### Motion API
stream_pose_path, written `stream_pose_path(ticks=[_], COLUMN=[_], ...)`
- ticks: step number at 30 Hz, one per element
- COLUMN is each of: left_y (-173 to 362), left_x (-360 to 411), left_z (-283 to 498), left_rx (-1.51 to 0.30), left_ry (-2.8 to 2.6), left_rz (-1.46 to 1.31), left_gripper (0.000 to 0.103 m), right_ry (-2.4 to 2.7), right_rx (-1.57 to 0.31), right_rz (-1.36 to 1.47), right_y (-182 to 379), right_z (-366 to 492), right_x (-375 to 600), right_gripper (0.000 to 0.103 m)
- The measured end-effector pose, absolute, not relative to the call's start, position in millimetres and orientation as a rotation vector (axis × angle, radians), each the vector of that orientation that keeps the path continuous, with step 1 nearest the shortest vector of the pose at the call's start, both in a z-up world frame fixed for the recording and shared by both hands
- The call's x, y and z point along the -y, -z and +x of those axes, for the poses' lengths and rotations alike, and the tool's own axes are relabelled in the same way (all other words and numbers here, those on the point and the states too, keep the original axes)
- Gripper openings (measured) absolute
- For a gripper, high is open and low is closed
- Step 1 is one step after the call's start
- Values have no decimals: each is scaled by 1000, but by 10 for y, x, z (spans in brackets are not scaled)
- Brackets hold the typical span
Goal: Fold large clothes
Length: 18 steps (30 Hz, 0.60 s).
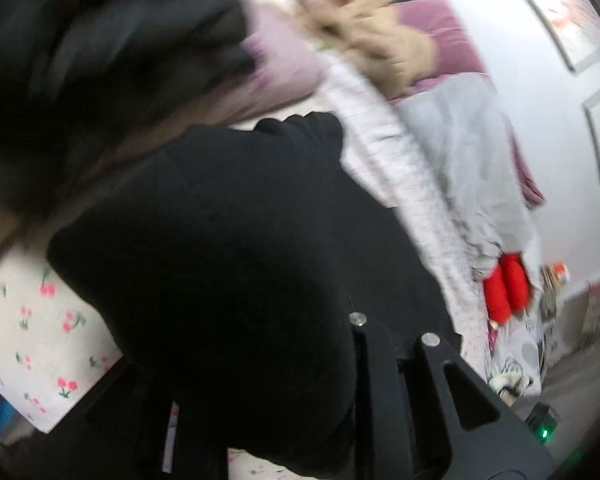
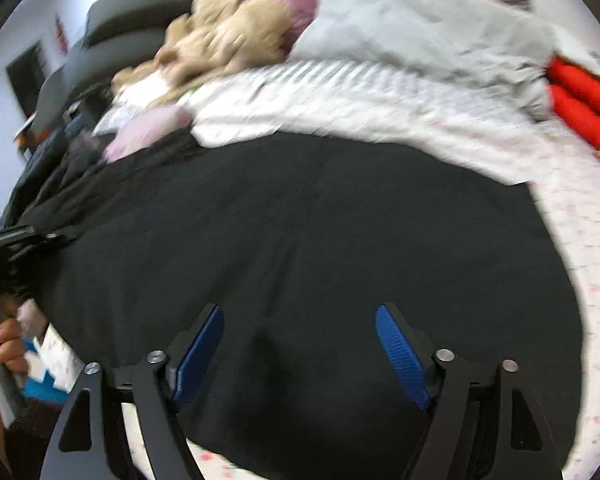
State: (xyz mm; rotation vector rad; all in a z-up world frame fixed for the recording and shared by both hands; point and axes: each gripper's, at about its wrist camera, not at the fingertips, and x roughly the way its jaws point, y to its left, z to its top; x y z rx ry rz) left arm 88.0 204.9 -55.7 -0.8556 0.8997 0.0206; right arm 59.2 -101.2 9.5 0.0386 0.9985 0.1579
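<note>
Big black soft garment (image 2: 300,240) lay spread flat on the white bedsheet with little red cherries (image 2: 580,280), ready for a fold. Right gripper (image 2: 300,356) hung low over its near edge at 6 o'clock, blue pads (image 2: 400,356) wide apart, nothing between. Left gripper (image 1: 340,360) sat at 6 o'clock, draped in black cloth, probably lifting a corner; jaws hidden, cannot tell.

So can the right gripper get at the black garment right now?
Probably yes: the right gripper is open just above the black garment, with nothing between its blue pads and the cloth.
</note>
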Motion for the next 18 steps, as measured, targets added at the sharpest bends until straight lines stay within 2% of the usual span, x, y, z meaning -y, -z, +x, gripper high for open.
stream_pose_path(ticks=[2,4,11,15,18], left_y=[597,496,-69,-384,-523], left_x=[-2052,-1983,-1483,-937,-618], left_z=[883,872,804,733,634], left_rx=[-895,-863,-688,-613,-589], left_ry=[-22,9,257,410,490], left_rz=[-891,-864,-719,-566,-466], left_gripper=[22,22,22,22,22], right_ry=[-196,-220,-214,-250,-310], right_rx=[-1059,-1108,-1168,-1165,-1185], right_rz=[41,42,88,132,271], right_y=[91,228,522,513,406], right_z=[662,708,923,929,956], right_x=[819,725,706,794,1034], right_gripper=[62,58,58,59,60])
